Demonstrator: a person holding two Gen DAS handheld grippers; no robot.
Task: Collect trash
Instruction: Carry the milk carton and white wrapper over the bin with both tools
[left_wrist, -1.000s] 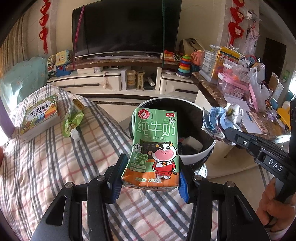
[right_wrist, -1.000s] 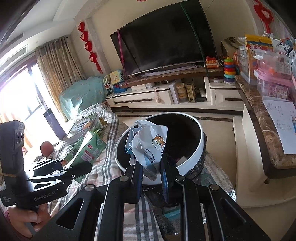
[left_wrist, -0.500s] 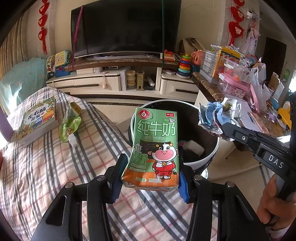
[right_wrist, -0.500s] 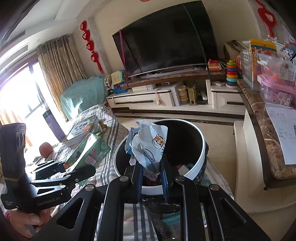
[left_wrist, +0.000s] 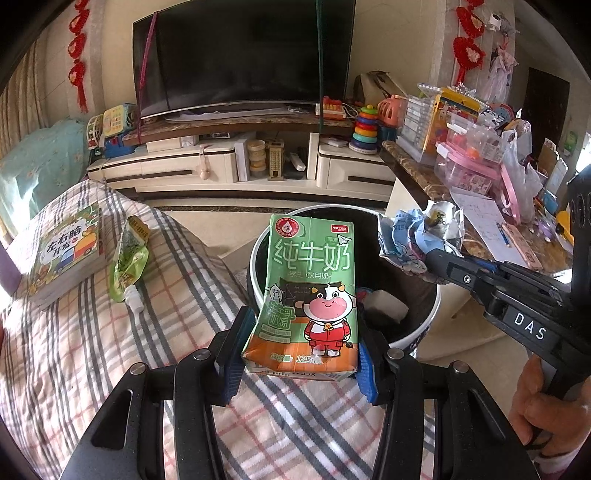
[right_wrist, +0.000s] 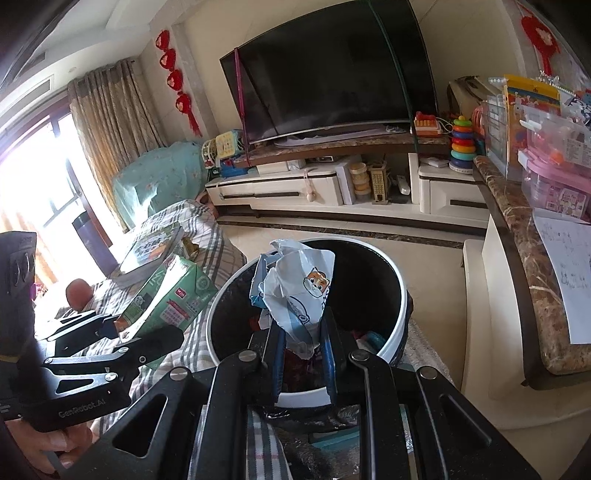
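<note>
**Inspector:** Both claws have drifted closer to the bin since the earlier frames; its white rim now sits larger under each load, and neither grip has altered.

**Assistant:** State of the claws?

**Inspector:** Left claw (left_wrist: 301, 360) is pinching the green milk carton (left_wrist: 308, 295) low on its two narrow sides, carton upright, printed face to the camera, held over the near edge of the trash bin (left_wrist: 432, 317). Right claw (right_wrist: 303, 352) is pressed nearly together on the tail of a crumpled snack wrapper (right_wrist: 299, 291), which stands up above the bin mouth.

**Assistant:** Handling character?

**Inspector:** Carton judged light and semi-stiff; its walls look slightly dented, so it is probably empty, though the view cannot confirm that. The side-wall grip near the base is sound; squeezing harder would only buckle it. Wrapper judged very light, limp and slick film; only a tight pinch on a bunched fold holds it, and it may cling or flutter on release.

**Assistant:** Anything left to collect?

**Inspector:** One green squeeze pouch (left_wrist: 127, 262) lies on the plaid bed cover (left_wrist: 74, 350), beside a children's book (left_wrist: 61, 254). Soft body, stiff white spout; I would take it across the flat body near the spout. Bin already holds some refuse.
</note>
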